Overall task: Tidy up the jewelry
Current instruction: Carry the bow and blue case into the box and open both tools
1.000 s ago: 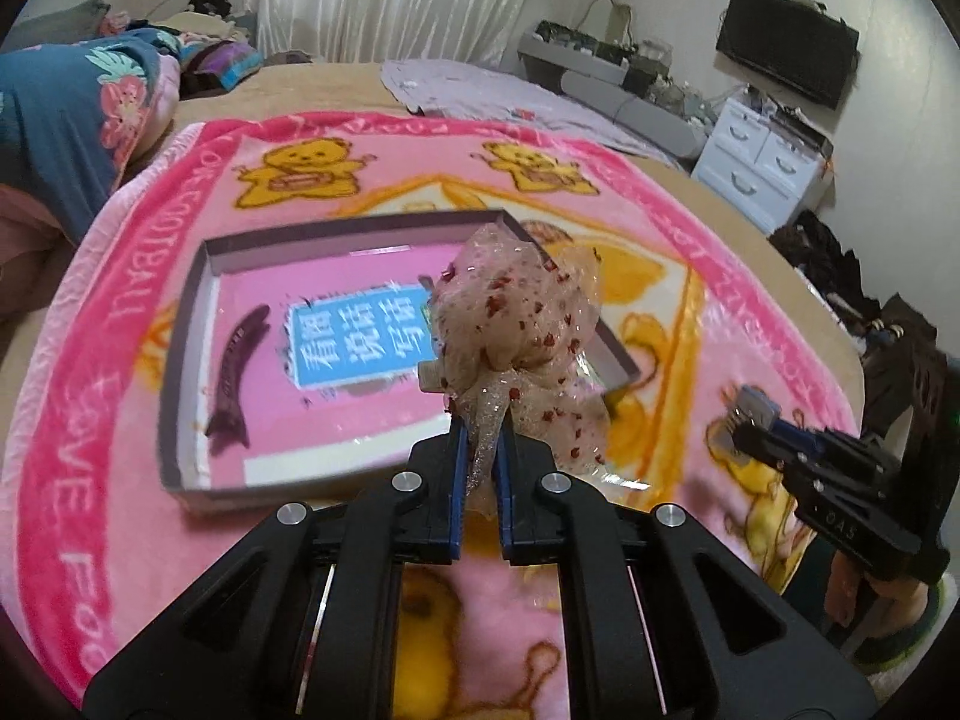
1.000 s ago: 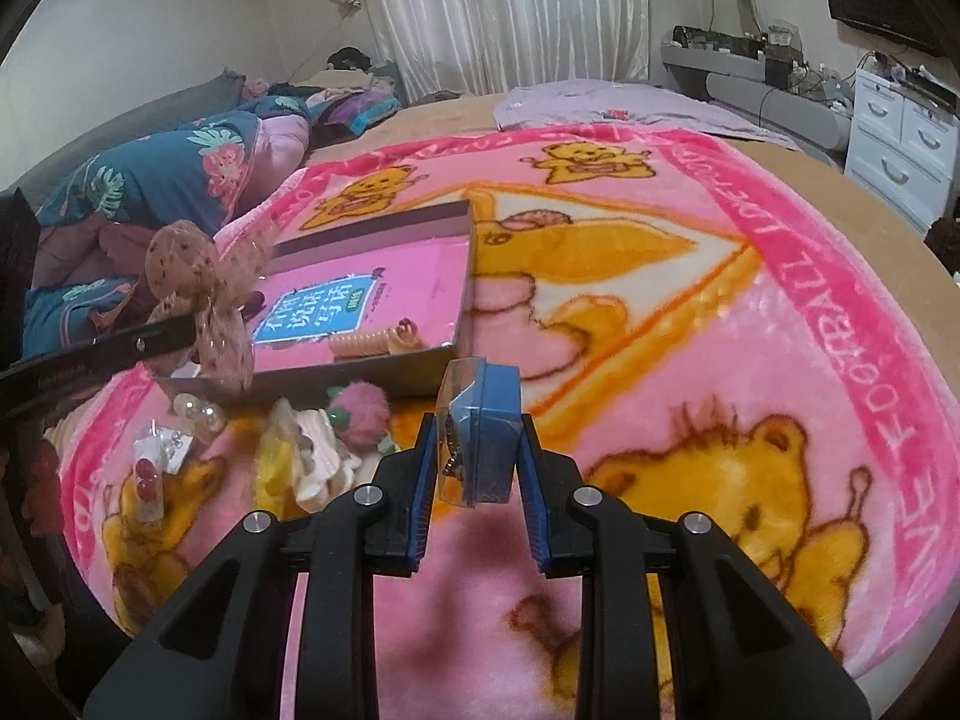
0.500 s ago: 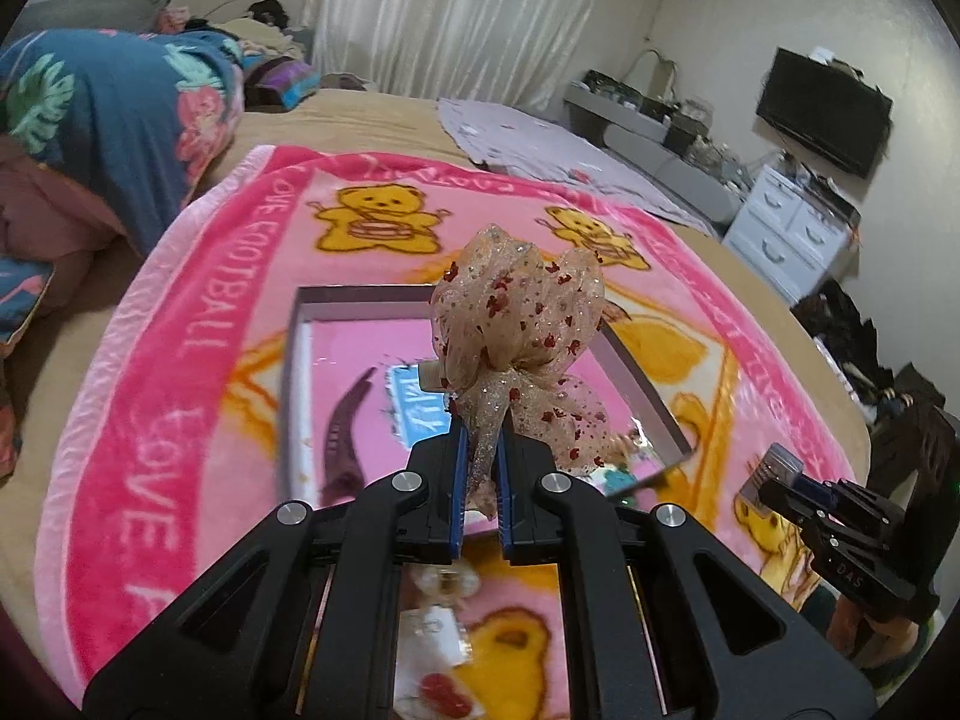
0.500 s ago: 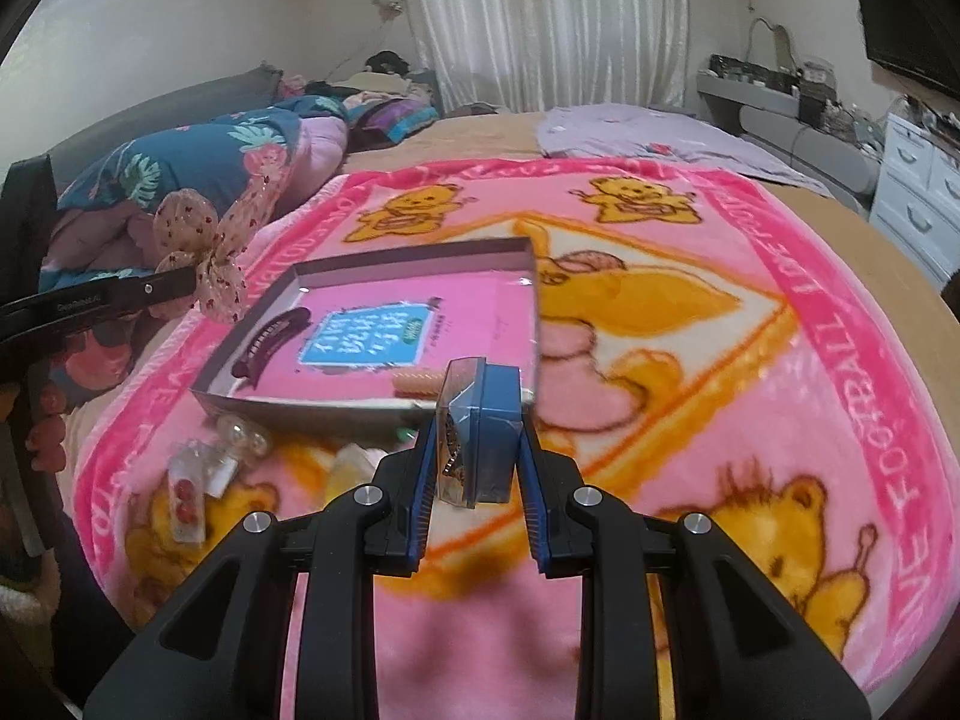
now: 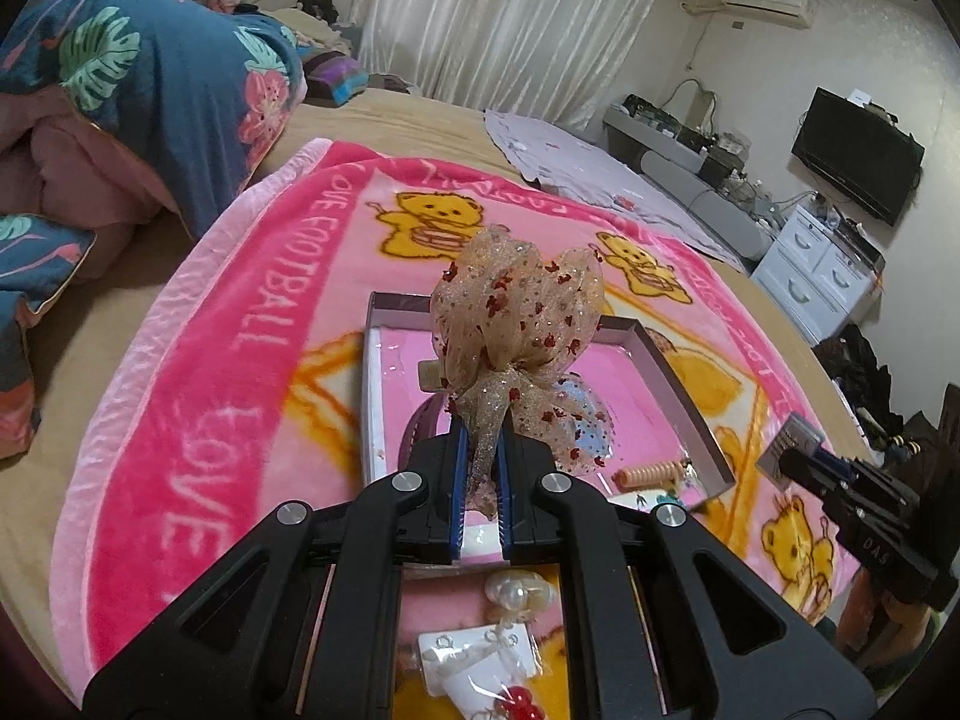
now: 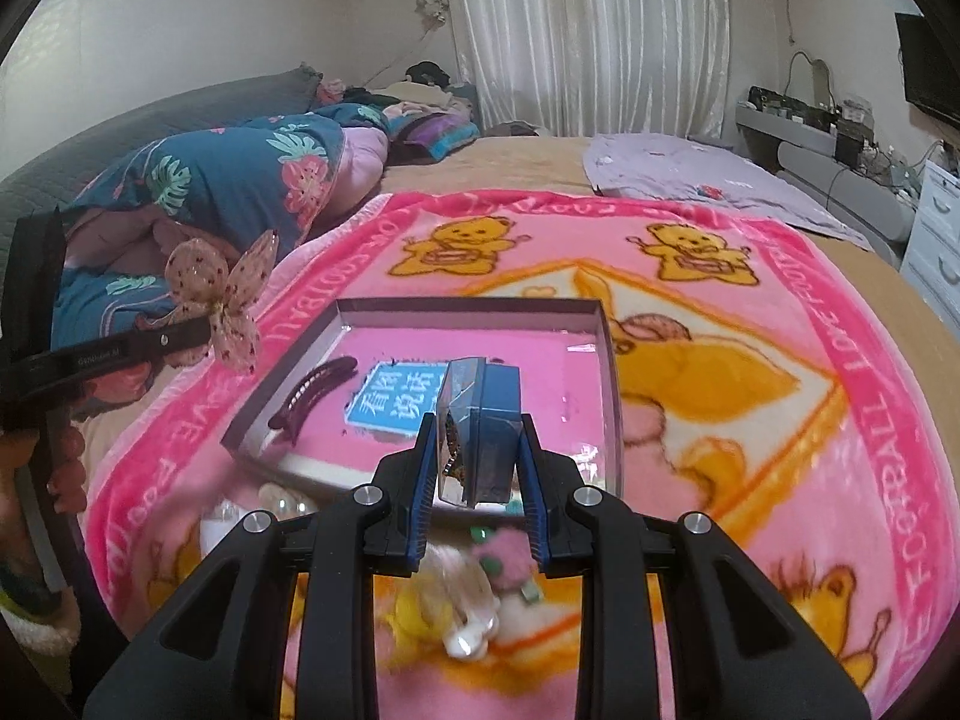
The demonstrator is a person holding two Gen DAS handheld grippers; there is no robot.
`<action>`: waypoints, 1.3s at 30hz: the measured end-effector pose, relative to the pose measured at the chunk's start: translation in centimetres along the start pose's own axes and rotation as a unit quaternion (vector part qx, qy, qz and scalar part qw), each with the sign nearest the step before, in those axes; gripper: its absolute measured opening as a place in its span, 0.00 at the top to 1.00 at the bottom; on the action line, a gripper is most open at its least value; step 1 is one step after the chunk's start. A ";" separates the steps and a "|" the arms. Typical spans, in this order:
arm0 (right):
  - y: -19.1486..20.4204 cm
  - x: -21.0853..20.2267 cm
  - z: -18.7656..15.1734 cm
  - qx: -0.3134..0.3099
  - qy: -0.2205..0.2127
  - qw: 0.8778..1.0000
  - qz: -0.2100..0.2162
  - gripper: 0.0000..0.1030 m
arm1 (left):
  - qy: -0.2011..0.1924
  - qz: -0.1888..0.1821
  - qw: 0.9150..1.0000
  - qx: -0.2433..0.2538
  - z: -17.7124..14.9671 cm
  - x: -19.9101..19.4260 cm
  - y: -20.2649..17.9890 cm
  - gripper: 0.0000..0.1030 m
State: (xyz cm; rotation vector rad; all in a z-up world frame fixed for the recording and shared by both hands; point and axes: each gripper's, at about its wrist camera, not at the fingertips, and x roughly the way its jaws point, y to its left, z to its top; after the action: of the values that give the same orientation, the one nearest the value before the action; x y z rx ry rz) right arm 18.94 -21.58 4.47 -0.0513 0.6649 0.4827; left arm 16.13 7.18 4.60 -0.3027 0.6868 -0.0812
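My left gripper (image 5: 480,468) is shut on a beige gauze bow with red specks (image 5: 516,312) and holds it in the air over the near part of a shallow grey-rimmed tray (image 5: 678,378). The bow also shows in the right wrist view (image 6: 222,300). My right gripper (image 6: 477,468) is shut on a small blue box with a clear lid (image 6: 480,420), raised above the tray's near edge (image 6: 609,360). In the tray lie a dark maroon hair clip (image 6: 309,393) and an orange spiral hair tie (image 5: 651,474).
The tray sits on a pink bear-print blanket (image 6: 750,330) on a bed. Loose pieces lie before the tray: a pearl piece (image 5: 519,591), a card with earrings (image 5: 480,654), a pink pompom (image 6: 504,555), a clear piece (image 6: 468,606). Folded bedding (image 5: 150,90) is at left.
Both grippers have risen and pulled back from the tray, still holding the bow and the box. The view now takes in more of the blanket and the loose pieces below.
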 end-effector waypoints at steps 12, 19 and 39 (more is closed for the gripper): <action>-0.1 4.0 2.9 -0.007 0.005 1.000 -0.016 0.76 | 0.033 -0.012 0.999 0.013 -0.6 3.5 -0.6 0.98; -1.5 7.0 3.1 -0.003 0.030 0.999 -0.034 0.76 | 0.058 -0.023 0.998 0.032 -1.2 6.1 -1.7 0.98; -4.6 12.4 0.9 0.036 0.094 0.993 -0.061 0.76 | 0.106 -0.020 0.992 0.069 -3.3 9.7 -3.1 0.77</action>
State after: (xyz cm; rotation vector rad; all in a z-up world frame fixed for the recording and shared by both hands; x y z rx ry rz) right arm 30.01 -20.38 -2.81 -0.0702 0.8583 0.3374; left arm 21.63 1.72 -2.84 -0.1758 0.8812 -0.2007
